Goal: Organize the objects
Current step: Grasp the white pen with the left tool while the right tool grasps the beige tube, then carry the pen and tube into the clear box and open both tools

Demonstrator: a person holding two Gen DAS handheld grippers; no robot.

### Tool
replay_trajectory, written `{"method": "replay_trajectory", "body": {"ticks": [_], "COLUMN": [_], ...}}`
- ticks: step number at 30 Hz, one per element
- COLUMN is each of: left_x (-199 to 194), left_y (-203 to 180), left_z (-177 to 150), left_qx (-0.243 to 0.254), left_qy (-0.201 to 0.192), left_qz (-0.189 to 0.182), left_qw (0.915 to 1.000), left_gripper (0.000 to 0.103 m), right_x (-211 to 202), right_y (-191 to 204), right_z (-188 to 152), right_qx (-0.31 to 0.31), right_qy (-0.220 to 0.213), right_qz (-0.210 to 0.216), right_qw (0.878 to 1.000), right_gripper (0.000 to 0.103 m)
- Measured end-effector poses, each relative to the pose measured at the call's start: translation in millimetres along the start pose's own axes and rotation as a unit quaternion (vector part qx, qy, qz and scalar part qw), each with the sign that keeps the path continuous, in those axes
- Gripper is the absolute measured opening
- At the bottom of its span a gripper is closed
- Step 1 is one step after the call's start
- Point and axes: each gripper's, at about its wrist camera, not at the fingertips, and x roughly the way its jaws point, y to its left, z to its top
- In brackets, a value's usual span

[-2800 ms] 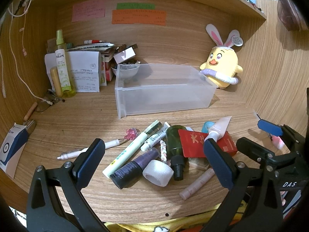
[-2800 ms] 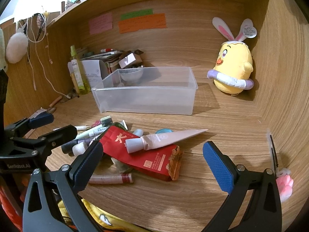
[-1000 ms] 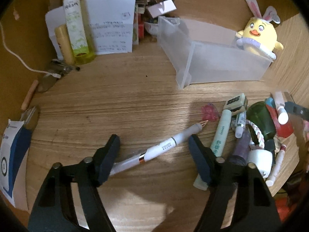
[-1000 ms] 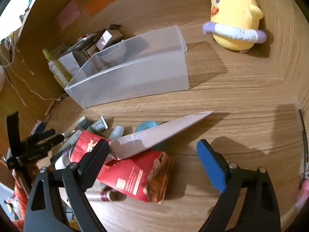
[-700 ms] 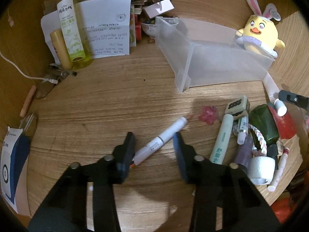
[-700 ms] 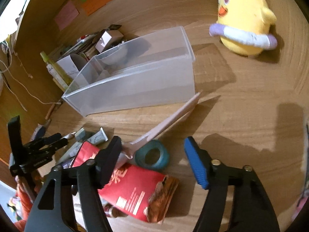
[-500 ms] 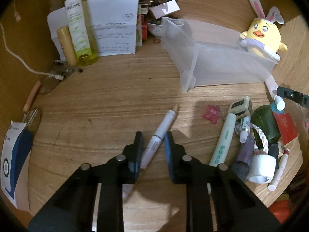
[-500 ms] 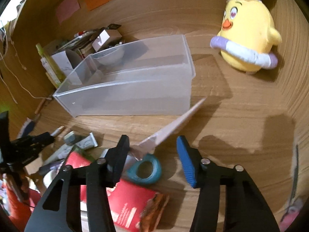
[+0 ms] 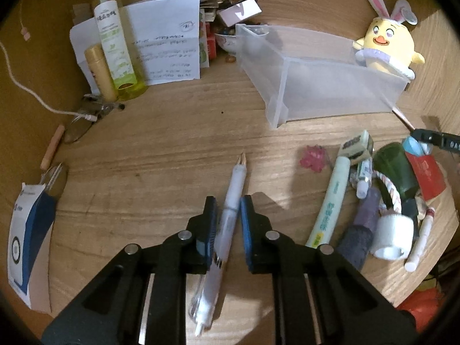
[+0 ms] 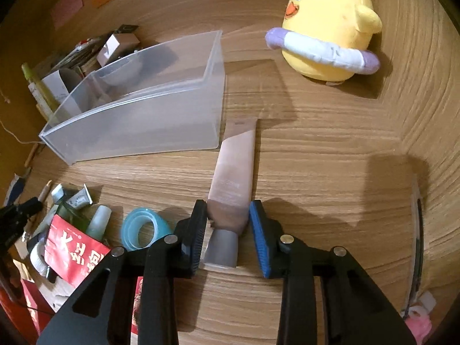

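Left gripper (image 9: 228, 215) clamps a slim, stiff white plastic pen (image 9: 227, 215) mid-barrel; right gripper (image 10: 228, 218) pinches a soft, squeezable beige tube (image 10: 234, 178) near its cap, beside the clear plastic bin (image 10: 138, 126) mid-desk.

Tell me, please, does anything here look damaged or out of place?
The red packet among the clutter looks crumpled. Eyeglasses lie loose near the desk's left wall. Nothing spilled.

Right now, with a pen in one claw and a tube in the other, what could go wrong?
The left gripper holds the pen near mid-barrel; it may pivot or slip. The right gripper squeezes the tube near its cap, so contents might ooze. The tube's tail sits beside the bin and could catch its wall.
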Motion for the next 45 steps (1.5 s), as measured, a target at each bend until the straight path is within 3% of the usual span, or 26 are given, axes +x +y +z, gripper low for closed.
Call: {"method": "replay_trajectory", "body": {"ticks": [5, 8, 14, 21, 32, 39, 45], "left_x": [3, 1, -10, -40, -84, -98, -104], "left_y": [-3, -4, 4, 0, -21, -29, -34], "left_z": [3, -1, -6, 6, 50, 79, 104], "left_qx": [0.003, -0.004, -0.035, -0.049, -0.04, -0.033, -0.03], "left_qy": [-0.01, -0.013, -0.031, -0.079, -0.167, -0.198, -0.216], "left_qz": [0.004, 0.012, 0.006, -0.002, -0.02, -0.03, -0.034], "left_qw": [0.9999, 0.9998, 0.9989, 0.9957, 0.9849, 0.9793, 0.9754], "left_gripper": [0.011, 0.01, 0.01, 0.01, 0.01, 0.01, 0.01], "right_x": [4, 0, -14, -51, -100, -119, -133], "right_y": [12, 10, -4, 0, 7, -7, -2], "right_z": [-3, -7, -20, -20, 2, 16, 34], "right_qx": [-0.039, -0.041, -0.016, -0.013, -0.006, 0.013, -0.009], "right_qy": [-0.011, -0.017, -0.03, -0.091, -0.177, -0.206, -0.226], "right_qz": [-0.037, -0.05, -0.05, -0.037, -0.017, -0.027, -0.019], "right_qw": [0.999, 0.998, 0.998, 0.995, 0.984, 0.978, 0.974], "right_gripper": [0.029, 0.02, 0.02, 0.019, 0.019, 0.019, 0.019]}}
